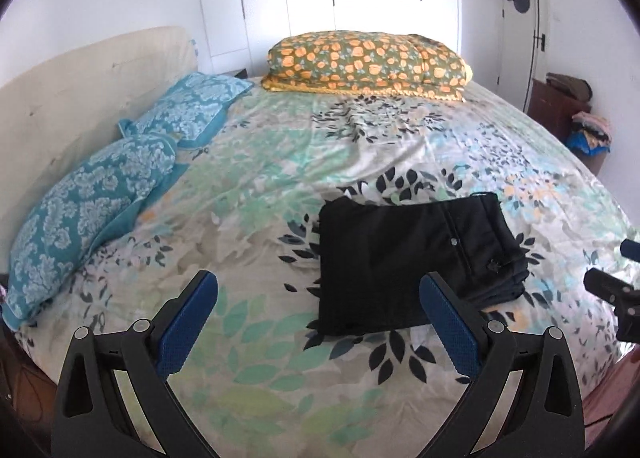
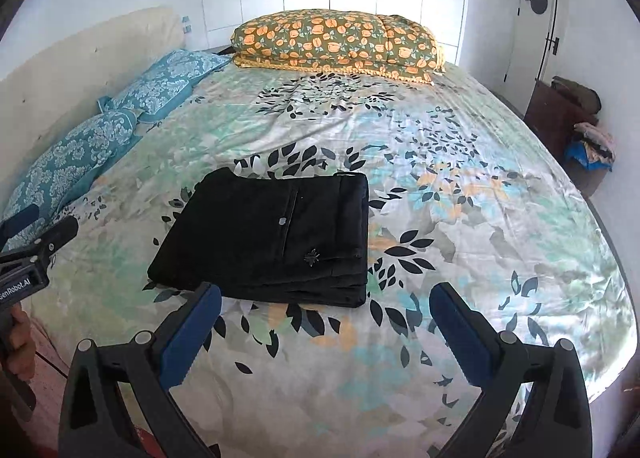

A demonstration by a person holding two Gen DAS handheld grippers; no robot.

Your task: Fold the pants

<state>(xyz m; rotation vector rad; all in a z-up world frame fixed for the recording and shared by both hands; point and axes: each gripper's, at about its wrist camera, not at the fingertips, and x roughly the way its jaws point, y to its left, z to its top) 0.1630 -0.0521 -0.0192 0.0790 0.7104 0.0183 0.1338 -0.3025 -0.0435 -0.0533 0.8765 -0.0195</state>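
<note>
The black pants (image 1: 412,262) lie folded into a compact rectangle on the floral bedspread (image 1: 280,177), with a back pocket button facing up. In the right wrist view the pants (image 2: 272,238) sit just ahead and left of centre. My left gripper (image 1: 320,298) is open and empty, held above the bed in front of the pants' near left edge. My right gripper (image 2: 326,308) is open and empty, just short of the pants' near edge. Each gripper shows at the edge of the other's view: the right one (image 1: 612,290) and the left one (image 2: 36,242).
Two teal patterned pillows (image 1: 92,197) lie along the cream headboard (image 1: 80,89) on the left. A folded orange-flowered quilt (image 1: 368,61) sits at the far end. A dark wooden cabinet with clothes (image 1: 568,105) stands at the right by a white door.
</note>
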